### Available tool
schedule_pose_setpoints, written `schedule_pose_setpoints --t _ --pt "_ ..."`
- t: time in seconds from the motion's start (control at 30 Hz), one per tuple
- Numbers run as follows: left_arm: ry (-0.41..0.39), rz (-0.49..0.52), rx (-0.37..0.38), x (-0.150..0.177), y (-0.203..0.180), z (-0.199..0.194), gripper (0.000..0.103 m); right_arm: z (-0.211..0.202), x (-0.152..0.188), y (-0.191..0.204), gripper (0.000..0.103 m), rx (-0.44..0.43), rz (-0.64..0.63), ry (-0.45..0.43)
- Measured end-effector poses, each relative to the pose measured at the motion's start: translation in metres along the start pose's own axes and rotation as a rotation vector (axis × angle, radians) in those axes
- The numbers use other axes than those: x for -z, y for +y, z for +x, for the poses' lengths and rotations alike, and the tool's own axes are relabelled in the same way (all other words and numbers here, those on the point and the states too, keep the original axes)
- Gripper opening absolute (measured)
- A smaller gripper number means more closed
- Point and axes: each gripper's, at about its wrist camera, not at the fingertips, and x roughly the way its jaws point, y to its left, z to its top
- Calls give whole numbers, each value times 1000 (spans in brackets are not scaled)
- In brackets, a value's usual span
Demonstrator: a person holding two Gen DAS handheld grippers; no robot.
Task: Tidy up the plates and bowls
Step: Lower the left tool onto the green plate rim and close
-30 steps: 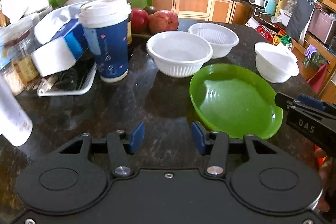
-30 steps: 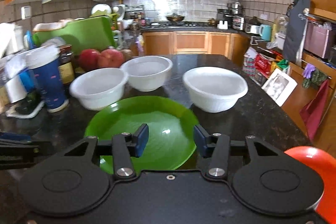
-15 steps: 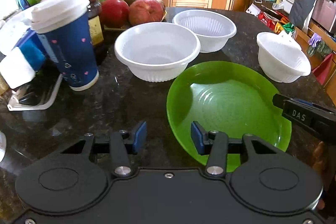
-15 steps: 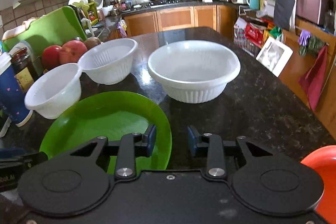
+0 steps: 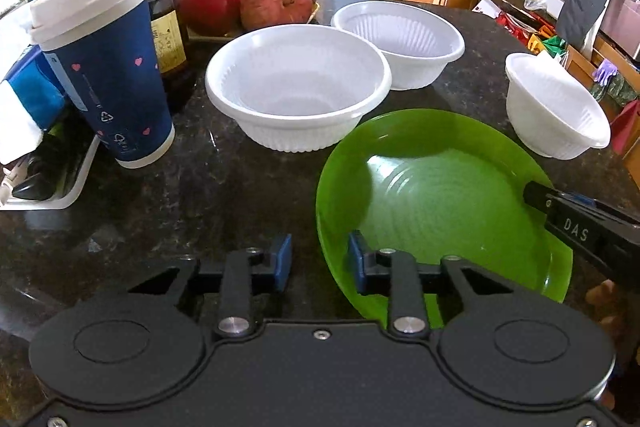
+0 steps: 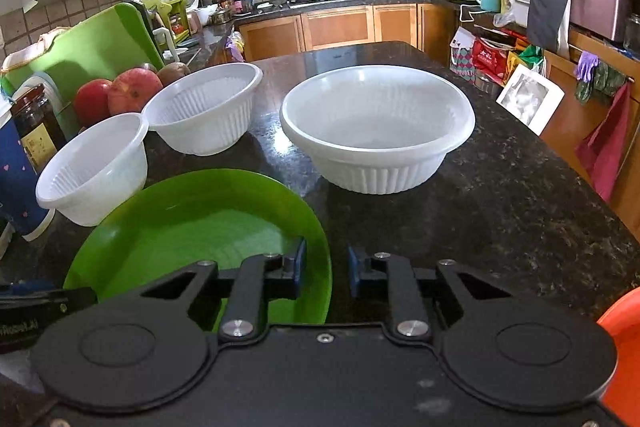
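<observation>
We see our left gripper point(image 5: 319, 262) low over the dark granite counter point(image 5: 200, 211), its jaws just having been closing, with the near-left rim of the green plate point(image 5: 440, 195) between the blue pads; whether the pads press on the rim we cannot tell. Ahead of the jaws stands a white bowl point(image 5: 298, 87), touching the plate's far rim, and beyond it to the right a second white bowl point(image 5: 400, 39). A smaller white bowl point(image 5: 554, 107) sits far right. Left of the jaws stands a blue paper cup point(image 5: 104, 67) with a white lid, a dark jar point(image 5: 168, 23) behind it, and apples point(image 5: 276, 1) further back. From the right, our right gripper point(image 5: 532, 193) reaches over the plate's rim.
</observation>
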Motion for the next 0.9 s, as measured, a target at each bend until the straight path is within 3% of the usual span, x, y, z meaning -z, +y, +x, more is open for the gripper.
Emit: schedule_pose_setpoints --t 0.23,0.3,0.33,0.67,0.9 --pt "-10 22 12 1 -5 -1 22 -4 4 2 25 -2 -47 -9" --pt "-8 17 14 0 -5 -1 21 -5 3 2 24 -9 -43 -5" --pt "-6 12 18 0 -5 -1 20 -6 3 2 18 -16 -41 -4" --pt "3 -16 32 13 12 -15 20 -22 9 7 14 -30 -53 17" --pt "-34 -4 27 32 25 -39 20 -43 25 24 14 -28 -87 5"
